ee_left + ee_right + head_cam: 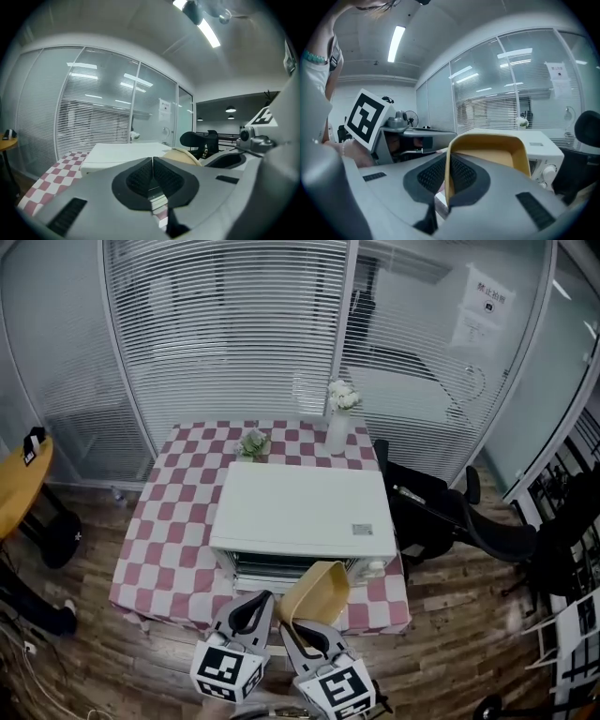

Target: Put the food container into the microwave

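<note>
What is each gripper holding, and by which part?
The right gripper pinches the yellow food container by one side wall. The left gripper is shut, holding nothing.

The microwave [302,512] sits on the worktop [159,549], near its front edge. Behind it stand a plant [253,443] at left and a vase [337,432] at right. A chair [441,517] stands right of the worktop. The food container [314,594] is before the microwave, in the right tool [296,626], with the left tool [253,604] just left of it.

The boxy microwave [305,507] was white. The table cloth [169,521] had red and white checks. The plastic food container [314,594] was yellow. The wood floor [450,652] was brown. The left gripper [152,164] and right gripper [447,161] were grey with black pads.
</note>
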`<state>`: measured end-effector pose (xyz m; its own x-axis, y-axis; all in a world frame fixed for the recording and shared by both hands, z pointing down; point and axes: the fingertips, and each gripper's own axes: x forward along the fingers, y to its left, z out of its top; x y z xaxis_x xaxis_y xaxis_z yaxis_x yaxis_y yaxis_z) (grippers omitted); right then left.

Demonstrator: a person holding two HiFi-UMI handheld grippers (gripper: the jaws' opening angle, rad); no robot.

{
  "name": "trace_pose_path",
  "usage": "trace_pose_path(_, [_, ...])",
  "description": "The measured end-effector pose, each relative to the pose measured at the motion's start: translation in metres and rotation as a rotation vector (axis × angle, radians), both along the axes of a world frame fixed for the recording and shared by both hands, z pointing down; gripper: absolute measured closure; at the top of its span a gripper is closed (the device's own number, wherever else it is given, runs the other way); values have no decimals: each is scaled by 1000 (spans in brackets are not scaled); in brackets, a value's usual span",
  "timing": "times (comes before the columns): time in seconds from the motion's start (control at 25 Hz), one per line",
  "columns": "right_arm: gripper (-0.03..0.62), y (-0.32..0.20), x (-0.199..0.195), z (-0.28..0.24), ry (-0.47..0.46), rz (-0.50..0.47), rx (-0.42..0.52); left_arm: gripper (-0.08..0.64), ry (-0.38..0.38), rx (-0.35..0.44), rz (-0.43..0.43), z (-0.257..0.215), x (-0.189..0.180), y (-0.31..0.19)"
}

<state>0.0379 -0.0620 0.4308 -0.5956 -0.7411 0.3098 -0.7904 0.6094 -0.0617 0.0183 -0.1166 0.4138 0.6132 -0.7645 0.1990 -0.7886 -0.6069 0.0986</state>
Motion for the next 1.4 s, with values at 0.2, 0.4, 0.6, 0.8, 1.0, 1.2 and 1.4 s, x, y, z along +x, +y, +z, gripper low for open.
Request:
trace_pose_path(0.2, [592,-5,6,15,-20,-59,-44,546,-12,-22,-61,7,-1,-3])
trace_pose_path(0.4, [591,-10,4,44,-60,-146,-100,546,-21,-35,-140,9,-8,-3])
trace_pose_path(0.6, [591,-12,-4,63,-46,-240,-155,546,-30,-50,-213,14,-16,-2])
trace_pose_path(0.8, [591,-17,-2,81,4,-328,-190,546,-27,-59,-265,17,-11,2])
trace_pose_path(1.0, [591,-32,6,101,77,-383,-216,546,-22,-70,-307,20,-6,6])
trace_pose_path(1.2, [591,-46,8,115,144,-392,-217,546,-16,-80,-330,23,-5,7])
trace_pose_path(1.4, [591,-61,7,127,193,-387,-221,546,-22,-76,-303,22,-5,-10])
